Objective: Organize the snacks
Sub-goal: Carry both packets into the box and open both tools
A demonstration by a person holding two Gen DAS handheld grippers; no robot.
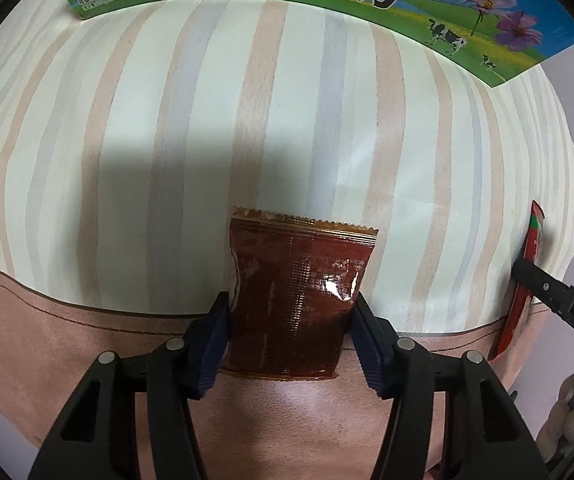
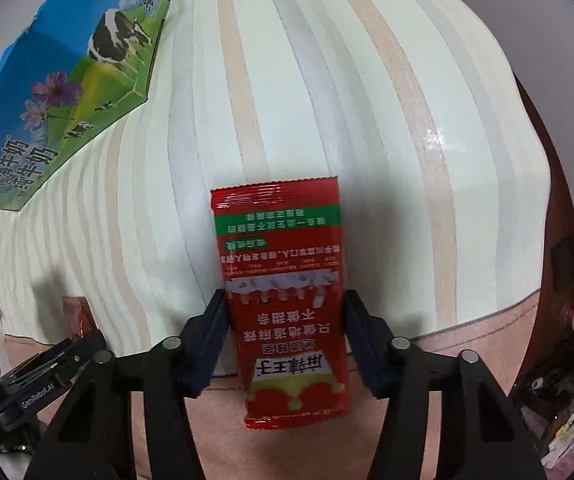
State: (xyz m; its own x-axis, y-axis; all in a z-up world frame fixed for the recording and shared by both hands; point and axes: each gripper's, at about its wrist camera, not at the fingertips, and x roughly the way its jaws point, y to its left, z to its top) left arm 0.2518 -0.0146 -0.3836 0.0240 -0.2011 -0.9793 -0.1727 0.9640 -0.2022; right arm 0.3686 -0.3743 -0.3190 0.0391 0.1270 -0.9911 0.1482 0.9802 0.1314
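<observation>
A dark brown translucent snack packet (image 1: 291, 300) sits between the blue pads of my left gripper (image 1: 291, 312), which is shut on its two side edges above the striped tablecloth (image 1: 247, 140). A red snack packet (image 2: 287, 300) with green band and white print is pinched the same way by my right gripper (image 2: 285, 316), pointing down at the cloth. The red packet (image 1: 527, 272) and a black finger of the right gripper show at the right edge of the left wrist view. The brown packet (image 2: 81, 312) peeks in at the lower left of the right wrist view.
A milk carton box (image 1: 327, 0) printed with cows and flowers stands at the far side of the cloth, also seen as the box (image 2: 67, 92) upper left in the right wrist view. A pink cloth border (image 1: 67, 340) runs along the near table edge. Clutter lies beyond the table's right edge (image 2: 567, 380).
</observation>
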